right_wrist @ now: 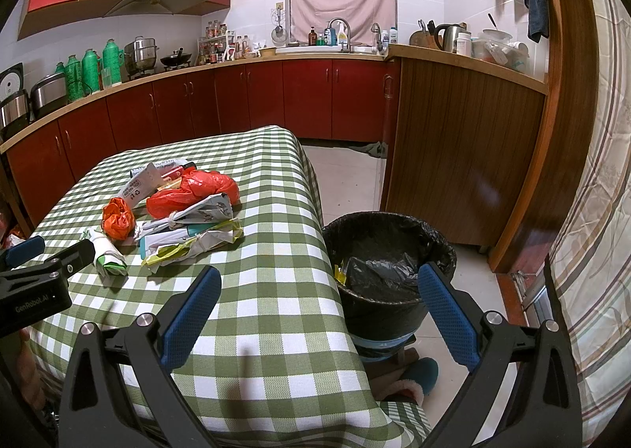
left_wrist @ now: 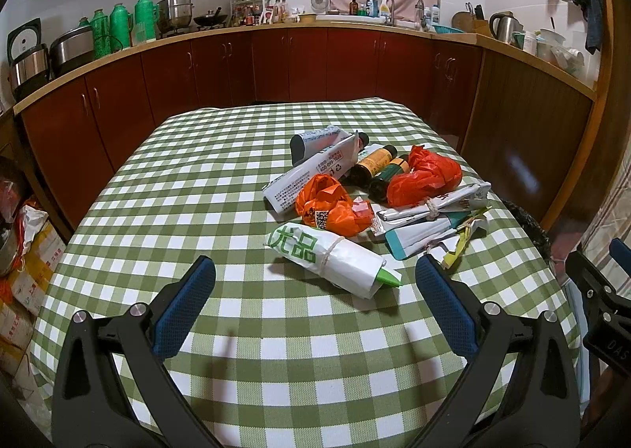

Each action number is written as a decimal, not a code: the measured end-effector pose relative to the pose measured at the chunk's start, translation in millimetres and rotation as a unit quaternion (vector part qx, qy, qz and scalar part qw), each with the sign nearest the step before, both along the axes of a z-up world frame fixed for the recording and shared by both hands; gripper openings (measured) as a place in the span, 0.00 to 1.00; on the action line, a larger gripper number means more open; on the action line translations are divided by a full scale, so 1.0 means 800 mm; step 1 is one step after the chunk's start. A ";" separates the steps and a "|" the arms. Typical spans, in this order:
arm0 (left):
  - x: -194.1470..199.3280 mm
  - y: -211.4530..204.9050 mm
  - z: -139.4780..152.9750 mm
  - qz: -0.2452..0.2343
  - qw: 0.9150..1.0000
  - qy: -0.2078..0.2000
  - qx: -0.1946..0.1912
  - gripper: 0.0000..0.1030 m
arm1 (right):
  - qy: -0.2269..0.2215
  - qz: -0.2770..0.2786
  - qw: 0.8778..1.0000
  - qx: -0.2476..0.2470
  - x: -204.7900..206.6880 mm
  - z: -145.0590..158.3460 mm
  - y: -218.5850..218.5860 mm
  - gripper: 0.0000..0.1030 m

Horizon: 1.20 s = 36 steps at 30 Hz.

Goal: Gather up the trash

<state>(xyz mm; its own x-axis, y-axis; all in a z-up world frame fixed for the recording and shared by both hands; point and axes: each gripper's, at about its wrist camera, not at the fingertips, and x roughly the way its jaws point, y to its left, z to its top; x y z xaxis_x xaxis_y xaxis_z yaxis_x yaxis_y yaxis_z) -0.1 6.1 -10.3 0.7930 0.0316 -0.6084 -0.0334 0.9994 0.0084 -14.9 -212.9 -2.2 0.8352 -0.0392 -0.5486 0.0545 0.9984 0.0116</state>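
Left gripper [left_wrist: 315,282]: jaws wide apart, empty, poised above the near part of a table [left_wrist: 221,180] covered in green-and-white check cloth. Blue pads [left_wrist: 185,302] at 8 and 4 o'clock of the left wrist view.

Trash pile at centre to 2 o'clock of the same view, all on the cloth. Nearest item: white paper roll with green print [left_wrist: 327,254], tied with string, lying between the fingertips but beyond them, not touched. Behind it, at 12 o'clock from the roll: small orange bag [left_wrist: 329,207], knotted. At 1 o'clock: larger red-orange bag [left_wrist: 426,176], resting against dark bottles [left_wrist: 378,168] with yellow and green labels. At 11 o'clock of the pile: flattened white tube carton [left_wrist: 311,176]. At 3 o'clock: bundle of folded papers [left_wrist: 434,215], tied, with yellow-green strips hanging toward the table edge.

Right gripper [right_wrist: 319,302]: jaws likewise spread wide, empty, held over the table's right corner. Bin [right_wrist: 388,243] lined with a black bag at 3 o'clock from the table, on the floor, just beside the hanging cloth; some yellow scrap visible inside. Same pile at 10 o'clock of the right wrist view, well apart from the bin.
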 end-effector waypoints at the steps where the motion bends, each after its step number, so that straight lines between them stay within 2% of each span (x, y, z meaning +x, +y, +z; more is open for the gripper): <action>1: 0.000 0.000 0.000 0.000 1.000 0.000 0.000 0.96 | 0.000 0.000 1.000 0.000 0.000 0.000 -0.001 0.94; 31: 0.006 -0.008 -0.004 -0.003 1.000 0.016 -0.012 0.94 | -0.001 0.004 1.000 0.008 0.000 -0.009 0.002 0.94; 32: 0.008 -0.011 -0.005 -0.004 1.000 0.018 -0.010 0.93 | 0.000 0.005 1.000 0.009 0.001 -0.011 0.002 0.94; 34: 0.016 -0.017 -0.009 -0.002 1.000 0.025 -0.005 0.83 | 0.004 0.004 1.000 0.013 0.002 -0.013 0.000 0.94; 36: 0.027 -0.019 -0.015 0.004 0.999 0.035 -0.005 0.80 | 0.007 0.004 1.000 0.019 0.003 -0.015 -0.002 0.94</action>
